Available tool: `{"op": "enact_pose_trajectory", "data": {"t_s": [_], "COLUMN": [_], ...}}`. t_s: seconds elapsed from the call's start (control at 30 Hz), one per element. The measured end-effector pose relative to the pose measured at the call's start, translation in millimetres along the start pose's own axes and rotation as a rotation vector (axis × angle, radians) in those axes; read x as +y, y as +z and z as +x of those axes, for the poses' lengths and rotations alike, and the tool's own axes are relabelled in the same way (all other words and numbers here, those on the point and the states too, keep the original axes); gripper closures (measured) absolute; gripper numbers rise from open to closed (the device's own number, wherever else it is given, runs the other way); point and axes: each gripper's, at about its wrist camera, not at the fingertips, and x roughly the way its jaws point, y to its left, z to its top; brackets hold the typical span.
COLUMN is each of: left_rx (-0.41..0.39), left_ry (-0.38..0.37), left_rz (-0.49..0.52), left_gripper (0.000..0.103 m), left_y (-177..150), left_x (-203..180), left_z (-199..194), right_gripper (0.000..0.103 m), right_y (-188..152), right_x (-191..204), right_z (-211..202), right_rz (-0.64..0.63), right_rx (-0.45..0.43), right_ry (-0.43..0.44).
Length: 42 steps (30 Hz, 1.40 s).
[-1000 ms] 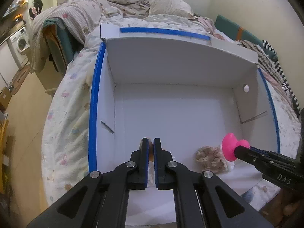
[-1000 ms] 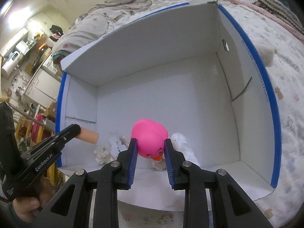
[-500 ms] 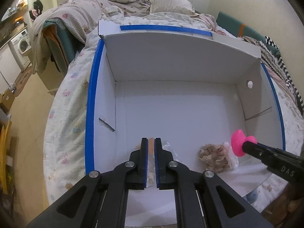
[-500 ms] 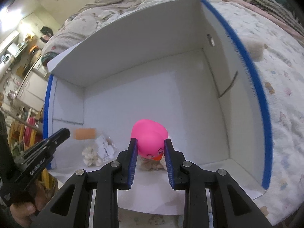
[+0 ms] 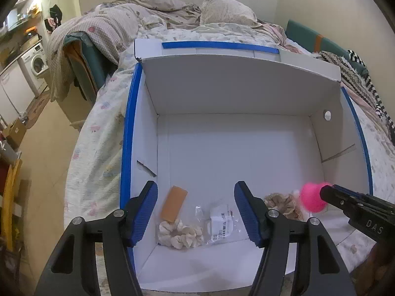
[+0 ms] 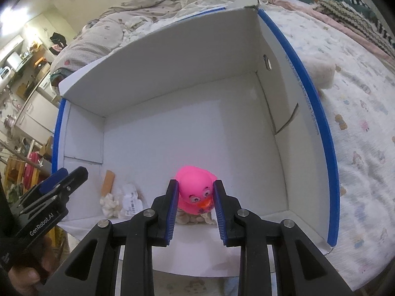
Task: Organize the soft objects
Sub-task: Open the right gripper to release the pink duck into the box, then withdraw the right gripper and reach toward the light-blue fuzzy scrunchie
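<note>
My right gripper [image 6: 195, 198] is clamped on the pink rubber duck [image 6: 196, 192], over the near edge of the white cardboard box with blue-taped rims [image 5: 246, 143]. My left gripper [image 5: 196, 212] is spread wide above a cream fabric scrunchie [image 5: 179, 234] and orange card [image 5: 174, 203] in the near-left corner.
</note>
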Motion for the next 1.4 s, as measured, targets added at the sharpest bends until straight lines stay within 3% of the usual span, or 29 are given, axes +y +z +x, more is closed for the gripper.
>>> {"op": "enact_pose_trajectory", "data": {"t_s": [0.03, 0.07, 0.1, 0.13, 0.27, 0.37, 1.4], "left_rx": [-0.001, 0.000, 0.002, 0.004, -0.009, -0.023, -0.081], "left_ry": [0.005, 0.008, 0.013, 0.015, 0.017, 0.015, 0.058], "left_rz": [0.004, 0.005, 0.007, 0.008, 0.007, -0.002, -0.053], "left_gripper": [0.041, 0.041, 0.041, 0.041, 0.041, 0.035, 0.033], "left_y": [0, 0, 0, 0, 1, 0, -32], "left_x": [0, 0, 0, 0, 1, 4, 37], "left_z": [-1, -1, -1, -2, -7, -12, -65], "right_gripper": [0.071, 0.062, 0.042, 0.034, 0.024, 0.002, 0.001], "right_y": [-2, -2, -2, -1, 0, 0, -23], "right_x": [-2, 0, 2, 3, 8, 12, 17], "right_z": [-2, -3, -5, -6, -14, -18, -53], "right_rz": [-0.005, -0.011, -0.016, -0.018, -0.032, -0.039, -0.037], "right_rx": [-0.006, -0.012, -0.018, -0.024, -0.065, -0.088, -0.143], "right_ry": [0.000, -0.001, 0.001, 0.003, 0.018, 0.020, 0.011]}}
